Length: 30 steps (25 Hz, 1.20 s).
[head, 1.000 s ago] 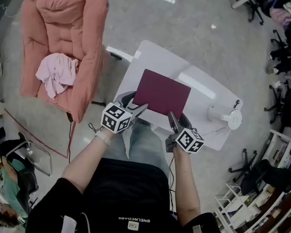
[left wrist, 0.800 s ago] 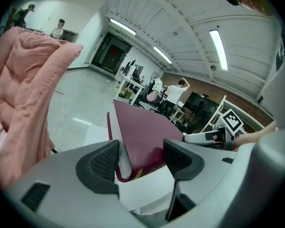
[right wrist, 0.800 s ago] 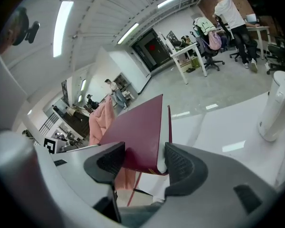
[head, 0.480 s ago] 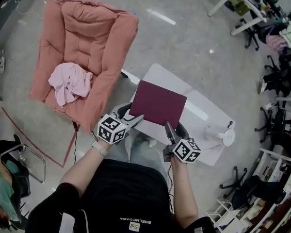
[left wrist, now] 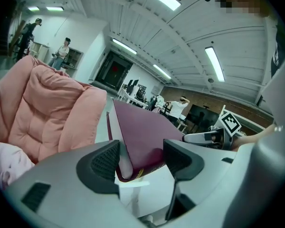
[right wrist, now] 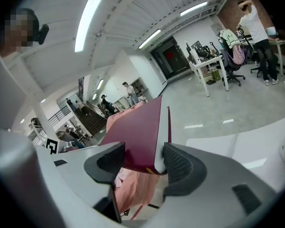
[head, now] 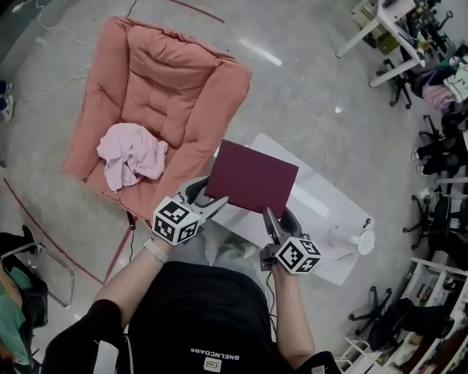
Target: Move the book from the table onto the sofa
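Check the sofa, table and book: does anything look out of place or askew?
A crumpled pink cloth lies on the sofa seat, where the book is meant to go. The book is held over the table edge, left gripper and right gripper shut on its near corners. Nothing looks spilled or damaged.

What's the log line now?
book: held over table | left gripper: shut on book | right gripper: shut on book | sofa: not reached

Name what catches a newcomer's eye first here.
The dark red book, gripped at its near corners by the left gripper and right gripper, above the white table. To its left stands a pink sofa with a pale pink cloth on its seat.
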Each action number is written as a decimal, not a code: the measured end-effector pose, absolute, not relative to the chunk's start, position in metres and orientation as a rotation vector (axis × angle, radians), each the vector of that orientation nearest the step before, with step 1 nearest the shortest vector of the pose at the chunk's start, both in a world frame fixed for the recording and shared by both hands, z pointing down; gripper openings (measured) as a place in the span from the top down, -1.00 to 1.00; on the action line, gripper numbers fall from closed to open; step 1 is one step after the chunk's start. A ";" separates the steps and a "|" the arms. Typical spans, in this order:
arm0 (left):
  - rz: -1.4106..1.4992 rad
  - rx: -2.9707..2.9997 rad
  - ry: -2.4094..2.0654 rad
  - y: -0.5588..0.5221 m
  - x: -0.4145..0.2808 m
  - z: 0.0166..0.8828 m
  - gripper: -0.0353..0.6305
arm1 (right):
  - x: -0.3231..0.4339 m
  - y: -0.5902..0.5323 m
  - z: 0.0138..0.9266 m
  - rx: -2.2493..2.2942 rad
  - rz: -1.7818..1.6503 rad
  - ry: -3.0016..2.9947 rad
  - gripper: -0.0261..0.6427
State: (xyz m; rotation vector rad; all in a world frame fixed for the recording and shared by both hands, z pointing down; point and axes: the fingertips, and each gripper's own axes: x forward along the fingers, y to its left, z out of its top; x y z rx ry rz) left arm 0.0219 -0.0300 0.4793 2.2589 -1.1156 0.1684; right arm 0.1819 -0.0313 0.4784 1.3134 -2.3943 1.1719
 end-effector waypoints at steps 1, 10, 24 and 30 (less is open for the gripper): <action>0.162 2.258 -1.126 -0.029 0.013 0.475 0.02 | 0.173 -0.032 0.474 1.305 1.166 -2.404 0.11; 0.094 2.219 -1.252 -0.018 -0.065 0.439 0.02 | 0.095 -0.041 0.436 1.169 1.083 -2.507 0.11; -0.023 2.025 -1.616 0.021 -0.136 0.407 0.02 | 0.010 -0.049 0.409 0.731 0.999 -2.653 0.11; -0.083 1.919 -1.754 0.038 -0.139 0.399 0.02 | -0.003 -0.050 0.402 0.560 0.958 -2.682 0.11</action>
